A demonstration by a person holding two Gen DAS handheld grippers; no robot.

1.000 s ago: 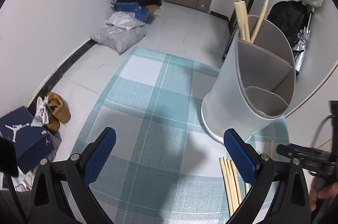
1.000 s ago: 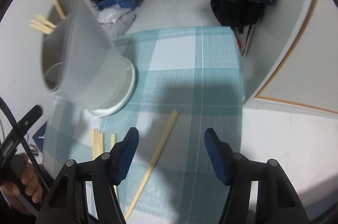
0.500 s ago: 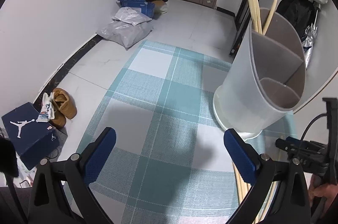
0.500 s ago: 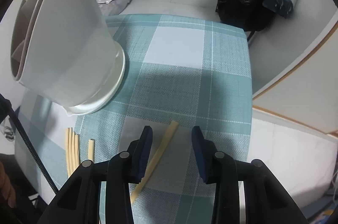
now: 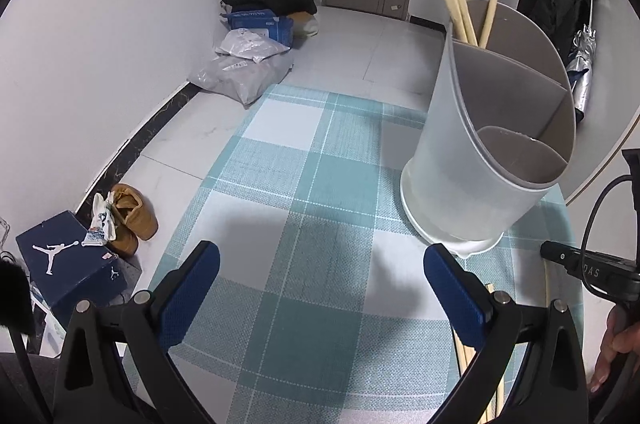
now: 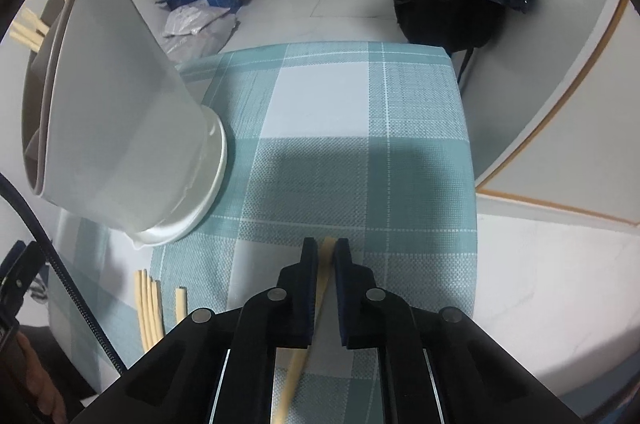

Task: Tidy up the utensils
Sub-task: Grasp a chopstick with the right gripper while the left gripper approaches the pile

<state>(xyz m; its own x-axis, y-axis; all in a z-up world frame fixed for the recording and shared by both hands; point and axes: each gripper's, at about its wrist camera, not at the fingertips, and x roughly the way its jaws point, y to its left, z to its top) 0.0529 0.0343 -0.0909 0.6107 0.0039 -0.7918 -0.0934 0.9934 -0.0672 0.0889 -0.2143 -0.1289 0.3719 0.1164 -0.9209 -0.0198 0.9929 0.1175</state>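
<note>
Chopstick [image 6: 326, 256]: R wrist view, lying on checked bench [image 6: 420, 144], pinched between nearly closed right gripper [image 6: 326, 250] fingers, apparently gripped. L wrist view: left gripper [image 5: 322, 274] fingers wide apart, holding nothing; holder [image 5: 472, 160] w/ chopsticks at right.

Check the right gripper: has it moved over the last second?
Yes. The right gripper came down toward the checked cloth and closed around the loose chopstick lying there; a second ago its fingers were wide apart and higher above it.
</note>
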